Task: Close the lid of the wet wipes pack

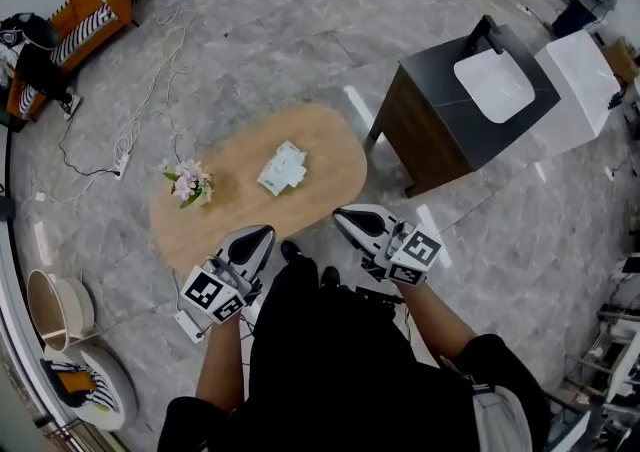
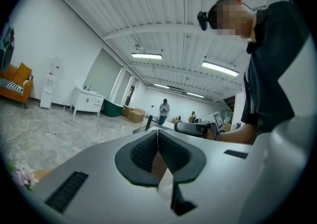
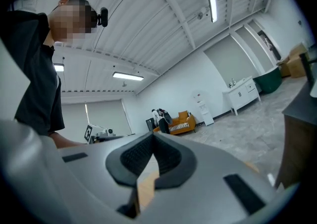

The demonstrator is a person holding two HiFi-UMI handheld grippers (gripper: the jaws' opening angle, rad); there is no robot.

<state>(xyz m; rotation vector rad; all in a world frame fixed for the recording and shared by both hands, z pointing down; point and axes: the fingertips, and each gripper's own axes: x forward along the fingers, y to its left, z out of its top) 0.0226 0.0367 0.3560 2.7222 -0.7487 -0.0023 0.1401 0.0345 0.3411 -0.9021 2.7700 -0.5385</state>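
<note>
1. Wet wipes pack (image 1: 282, 168): there is one, lying flat near the middle of the oval wooden desk (image 1: 325, 135), toward its right end. It is too small in the head view to tell whether the lid is up or down.
2. One small bunch of flowers (image 1: 190, 183) stands near the desk's left end, well apart from the pack.
3. Two grippers are held low by the desk's near edge, neither touching the pack.
4. The left gripper (image 1: 258, 233) has its jaws pressed together with nothing between them.
5. The right gripper (image 1: 345, 215) is likewise closed tip to tip and empty.
6. One dark sink cabinet (image 1: 440, 130) stands beyond the desk's right end.
</note>
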